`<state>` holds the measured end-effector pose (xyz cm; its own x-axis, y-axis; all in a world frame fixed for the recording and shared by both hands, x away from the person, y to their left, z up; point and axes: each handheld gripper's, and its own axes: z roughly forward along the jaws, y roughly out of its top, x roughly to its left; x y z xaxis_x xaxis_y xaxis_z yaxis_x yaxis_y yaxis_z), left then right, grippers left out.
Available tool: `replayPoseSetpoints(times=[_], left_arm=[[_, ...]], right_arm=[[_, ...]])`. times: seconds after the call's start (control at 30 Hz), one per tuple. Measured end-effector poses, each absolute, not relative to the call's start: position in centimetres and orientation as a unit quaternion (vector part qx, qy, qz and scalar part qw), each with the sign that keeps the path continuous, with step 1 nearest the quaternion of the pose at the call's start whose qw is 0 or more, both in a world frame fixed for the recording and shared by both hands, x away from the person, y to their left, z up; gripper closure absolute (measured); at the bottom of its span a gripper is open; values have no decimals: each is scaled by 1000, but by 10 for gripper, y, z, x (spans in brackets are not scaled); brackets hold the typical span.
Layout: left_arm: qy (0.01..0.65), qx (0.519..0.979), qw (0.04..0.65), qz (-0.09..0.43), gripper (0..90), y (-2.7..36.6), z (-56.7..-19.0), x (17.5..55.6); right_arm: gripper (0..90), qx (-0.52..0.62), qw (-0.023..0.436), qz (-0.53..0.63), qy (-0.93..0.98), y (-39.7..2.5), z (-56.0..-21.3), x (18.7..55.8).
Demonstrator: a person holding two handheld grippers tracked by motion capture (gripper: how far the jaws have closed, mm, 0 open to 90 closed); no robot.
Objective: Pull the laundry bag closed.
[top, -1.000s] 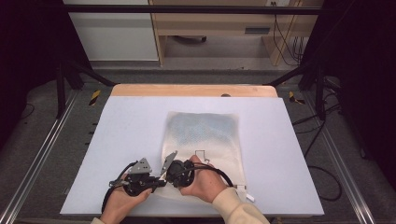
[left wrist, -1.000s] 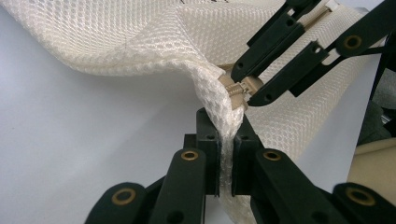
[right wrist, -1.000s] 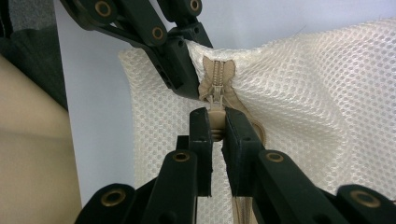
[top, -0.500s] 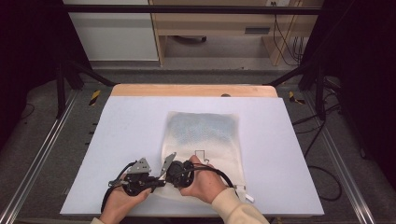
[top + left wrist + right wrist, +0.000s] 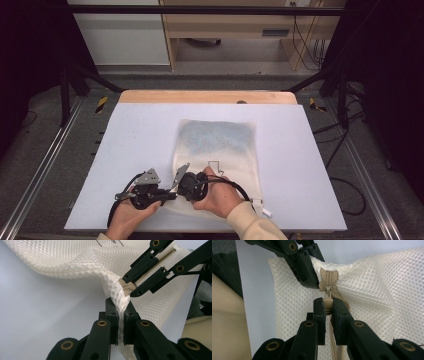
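Lying flat on the pale blue table [image 5: 125, 150], the mesh bag [image 5: 220, 150] has its long axis running from the person's near edge toward the far edge, with its bluish contents showing through the far half and a small outlined mark near the middle. Its zipped end points toward the person, at the near side of the table.

The left gripper [image 5: 120, 315] is clenched on a bunched fold of the mesh at the bag's near left corner; in the left gripper view the netting is squeezed upright between the two black jaws. The right gripper [image 5: 327, 305] is closed on the tan zipper pull [image 5: 327, 303], which hangs between its jaws just below the zipper slider [image 5: 328, 286]. In the right gripper view the zipper teeth run up from the slider into the pinched corner, touching the left gripper's jaws there.

In the high view the left gripper [image 5: 167, 192] and right gripper [image 5: 176, 184] meet tip to tip at that corner, both hands resting low on the table, the right hand [image 5: 217, 197] lying over the bag's near edge. A small white tag [image 5: 265, 212] sticks out at the bag's near right corner.
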<state>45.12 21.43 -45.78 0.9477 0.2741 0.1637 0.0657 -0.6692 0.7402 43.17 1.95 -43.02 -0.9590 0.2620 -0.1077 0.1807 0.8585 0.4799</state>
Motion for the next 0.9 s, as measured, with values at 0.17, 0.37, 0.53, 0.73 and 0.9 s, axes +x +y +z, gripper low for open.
replayPoseSetpoints(times=[0.17,0.37,0.53,0.73,0.9], left_arm=[[93,908,384,140,856,213,-459,451],[88,915,368,142,857,209,-462,451],[87,916,366,142,858,210,-463,452],[89,911,378,138,859,212,-461,452],[93,909,384,134,859,213,-460,452]], right_arm=[[825,121,90,246,958,19,-435,433],[825,124,90,255,955,20,-432,431],[825,122,87,249,957,23,-437,431],[825,120,89,245,958,23,-440,432],[826,117,93,235,960,23,-443,431]])
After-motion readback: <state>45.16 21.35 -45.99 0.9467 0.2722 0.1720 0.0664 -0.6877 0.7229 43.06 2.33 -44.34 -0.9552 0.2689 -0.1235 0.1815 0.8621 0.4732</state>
